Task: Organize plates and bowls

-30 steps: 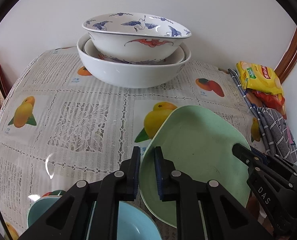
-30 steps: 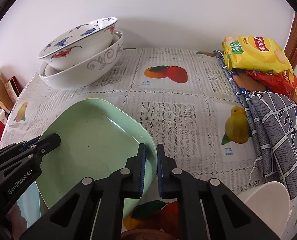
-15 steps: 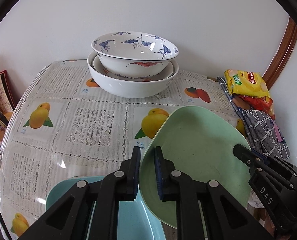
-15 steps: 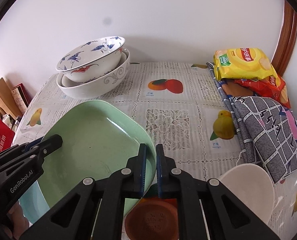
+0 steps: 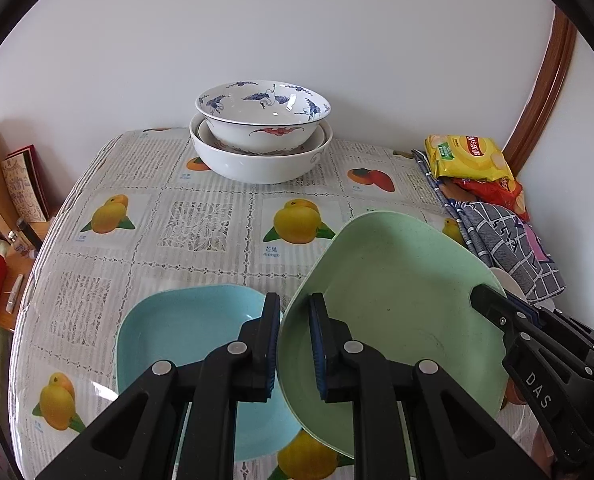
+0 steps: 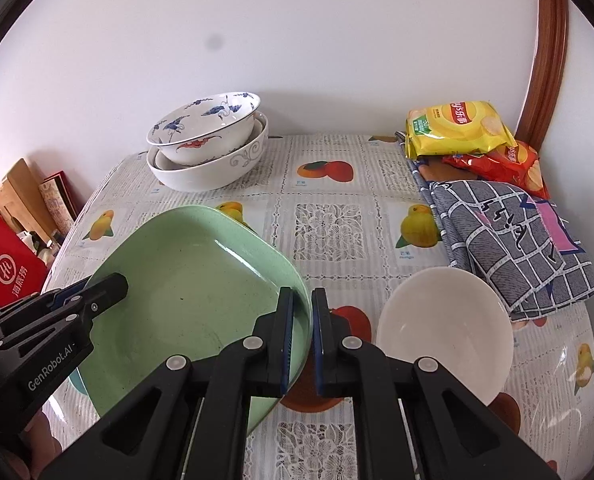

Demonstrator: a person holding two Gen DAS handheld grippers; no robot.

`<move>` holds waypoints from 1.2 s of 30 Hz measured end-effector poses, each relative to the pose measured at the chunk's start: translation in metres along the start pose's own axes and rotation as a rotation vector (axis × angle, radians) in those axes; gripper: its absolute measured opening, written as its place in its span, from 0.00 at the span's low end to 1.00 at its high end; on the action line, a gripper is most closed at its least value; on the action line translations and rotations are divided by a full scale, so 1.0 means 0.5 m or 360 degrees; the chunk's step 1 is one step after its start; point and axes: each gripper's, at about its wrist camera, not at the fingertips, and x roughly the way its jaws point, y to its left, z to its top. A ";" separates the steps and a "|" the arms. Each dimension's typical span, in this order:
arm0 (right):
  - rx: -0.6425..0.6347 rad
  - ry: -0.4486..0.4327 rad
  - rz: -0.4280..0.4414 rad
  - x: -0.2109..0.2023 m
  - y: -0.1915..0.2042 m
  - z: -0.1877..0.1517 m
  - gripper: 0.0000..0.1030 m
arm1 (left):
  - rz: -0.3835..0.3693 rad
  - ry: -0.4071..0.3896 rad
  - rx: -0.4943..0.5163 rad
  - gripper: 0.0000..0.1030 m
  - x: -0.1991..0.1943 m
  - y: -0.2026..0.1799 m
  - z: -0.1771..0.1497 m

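Up it goes! The green plate (image 5: 397, 312) has climbed well clear of the tabletop (image 5: 201, 220) over the last second, and the blue plate (image 5: 185, 332) has come into full view beneath its left edge — to my eye that's the stacking target, so the carry is near its end. The left hand-held gripper (image 5: 295, 344) is pinching the green plate's left rim, the right hand-held gripper (image 6: 301, 336) is clamped on the opposite rim, and the plate hangs tilted between them. Both reach forward from the near side, angled down. Past the green plate, nested patterned bowls (image 6: 205, 148) sit by the wall; a white bowl (image 6: 445, 320) waits just right of it.
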 end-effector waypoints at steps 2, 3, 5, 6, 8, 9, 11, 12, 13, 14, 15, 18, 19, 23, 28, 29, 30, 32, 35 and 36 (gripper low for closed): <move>0.0002 -0.0007 -0.0006 -0.013 -0.003 -0.009 0.08 | -0.0003 -0.0006 0.0007 0.14 -0.010 -0.005 -0.008; 0.0001 -0.0010 -0.0008 -0.019 -0.003 -0.013 0.08 | -0.0006 -0.0008 0.0004 0.14 -0.015 -0.007 -0.013; 0.0005 -0.0019 -0.0013 -0.029 -0.006 -0.020 0.08 | -0.0014 -0.0008 0.0004 0.14 -0.022 -0.010 -0.020; 0.0007 -0.0020 -0.0012 -0.033 -0.006 -0.022 0.08 | -0.0014 -0.0010 0.0007 0.14 -0.025 -0.011 -0.024; -0.0001 -0.0023 -0.0016 -0.040 -0.005 -0.024 0.08 | -0.0015 -0.0012 0.0005 0.14 -0.031 -0.011 -0.029; 0.0000 -0.0029 -0.0018 -0.044 -0.005 -0.026 0.08 | -0.0017 -0.0013 0.0005 0.14 -0.034 -0.011 -0.031; 0.0005 -0.0033 -0.0016 -0.051 -0.003 -0.028 0.08 | -0.0021 -0.0018 0.0004 0.14 -0.038 -0.010 -0.033; 0.0004 -0.0036 -0.0016 -0.054 -0.002 -0.029 0.08 | -0.0023 -0.0019 -0.0001 0.15 -0.041 -0.009 -0.034; 0.0005 -0.0041 -0.0019 -0.058 -0.001 -0.029 0.08 | -0.0028 -0.0019 -0.0004 0.15 -0.044 -0.007 -0.035; 0.0006 -0.0044 -0.0021 -0.061 0.000 -0.029 0.08 | -0.0031 -0.0023 -0.0005 0.15 -0.046 -0.007 -0.035; 0.0005 -0.0046 -0.0020 -0.064 0.002 -0.029 0.08 | -0.0032 -0.0028 -0.0007 0.15 -0.049 -0.006 -0.035; -0.0007 -0.0055 -0.0026 -0.071 0.010 -0.029 0.08 | -0.0037 -0.0038 -0.0019 0.15 -0.056 0.000 -0.035; -0.0013 -0.0056 -0.0028 -0.073 0.012 -0.029 0.08 | -0.0037 -0.0040 -0.0022 0.15 -0.057 0.002 -0.034; -0.0018 -0.0056 -0.0029 -0.074 0.022 -0.030 0.08 | -0.0040 -0.0043 -0.0029 0.15 -0.063 0.012 -0.036; -0.0038 -0.0058 -0.0028 -0.075 0.039 -0.032 0.08 | -0.0045 -0.0044 -0.0051 0.15 -0.065 0.029 -0.039; -0.0042 -0.0056 -0.0028 -0.074 0.044 -0.033 0.08 | -0.0045 -0.0042 -0.0055 0.15 -0.065 0.034 -0.040; -0.0046 -0.0054 -0.0026 -0.074 0.047 -0.033 0.08 | -0.0043 -0.0042 -0.0061 0.15 -0.066 0.038 -0.041; -0.0054 -0.0052 -0.0022 -0.072 0.056 -0.035 0.08 | -0.0036 -0.0045 -0.0068 0.15 -0.067 0.046 -0.043; -0.0066 -0.0048 -0.0014 -0.069 0.068 -0.036 0.08 | -0.0028 -0.0045 -0.0086 0.15 -0.069 0.058 -0.045; -0.0072 -0.0047 -0.0010 -0.067 0.072 -0.037 0.08 | -0.0025 -0.0047 -0.0091 0.15 -0.070 0.062 -0.045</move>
